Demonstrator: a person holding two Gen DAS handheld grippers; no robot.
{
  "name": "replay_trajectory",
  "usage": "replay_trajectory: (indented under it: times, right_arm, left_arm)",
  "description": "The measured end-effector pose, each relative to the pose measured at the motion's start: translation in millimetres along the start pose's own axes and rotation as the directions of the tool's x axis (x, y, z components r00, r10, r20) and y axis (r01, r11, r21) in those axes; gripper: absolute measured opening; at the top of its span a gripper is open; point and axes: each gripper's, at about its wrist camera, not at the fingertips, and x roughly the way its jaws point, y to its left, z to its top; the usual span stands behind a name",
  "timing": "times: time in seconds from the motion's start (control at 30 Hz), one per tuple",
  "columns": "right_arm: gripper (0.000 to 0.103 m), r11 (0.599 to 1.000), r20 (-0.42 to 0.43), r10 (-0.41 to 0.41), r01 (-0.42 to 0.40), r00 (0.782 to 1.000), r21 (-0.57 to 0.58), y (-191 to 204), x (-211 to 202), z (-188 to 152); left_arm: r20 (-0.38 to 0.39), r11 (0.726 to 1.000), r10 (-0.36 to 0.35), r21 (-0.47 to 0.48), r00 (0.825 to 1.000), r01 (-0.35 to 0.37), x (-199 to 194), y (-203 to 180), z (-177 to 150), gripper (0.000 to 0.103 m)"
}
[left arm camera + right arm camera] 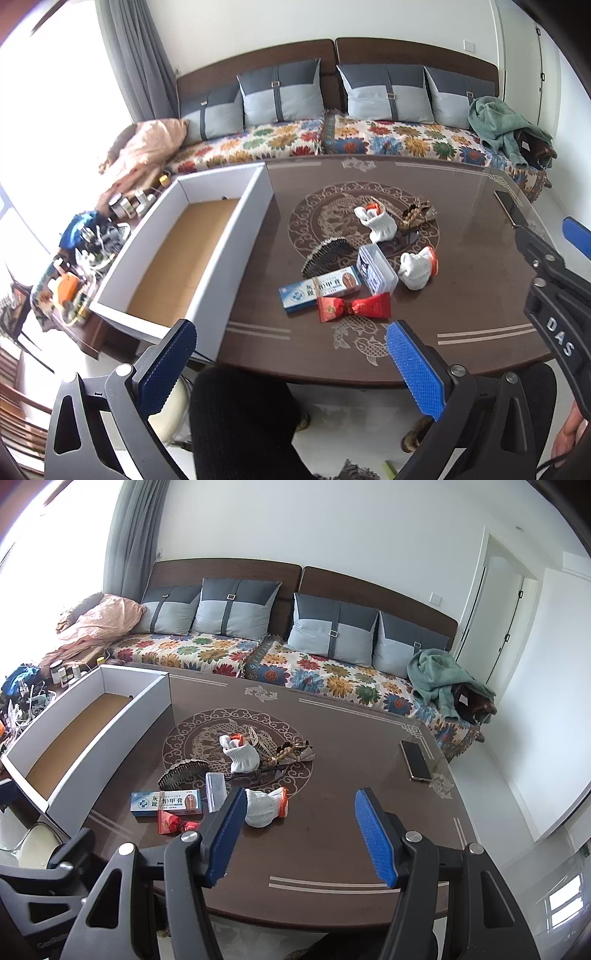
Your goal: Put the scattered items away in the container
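A white cardboard box (236, 236) with a brown floor stands empty at the table's left; it also shows in the right wrist view (107, 731). Scattered mid-table are a blue medicine carton (317, 290), a red packet (354, 308), a clear case (376, 271), a dark comb (325, 253), two white gloves (417, 267) (376, 221) and wooden beads (413, 216). My left gripper (291, 369) is open and empty, above the table's near edge. My right gripper (299, 834) is open and empty, just short of the nearer glove (264, 806).
A phone (415, 760) lies near the table's right edge. A sofa with cushions (332, 631) runs behind the table. A cluttered side table with bottles (92, 236) stands left of the box. A black chair back (243, 421) is below the left gripper.
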Motion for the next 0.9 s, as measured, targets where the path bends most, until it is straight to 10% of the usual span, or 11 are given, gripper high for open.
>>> replay_trajectory:
  times: [0.43, 0.67, 0.9]
  right_arm:
    - [0.062, 1.0, -0.021, -0.004, 0.004, 1.0, -0.011, 4, 11, 3]
    - [0.062, 1.0, -0.041, -0.002, 0.002, 0.999, -0.006, 4, 21, 1]
    - [0.062, 1.0, -0.064, -0.02, 0.021, 0.998, 0.003, -2, 33, -2]
  left_arm:
    - [0.046, 0.998, 0.058, 0.015, 0.997, -0.059, -14, 8, 6, 0.103]
    - [-0.118, 0.97, -0.239, -0.073, 0.964, 0.232, 44, 4, -8, 0.103]
    - [-0.187, 0.937, -0.343, -0.138, 0.921, 0.321, 80, -10, -27, 0.103]
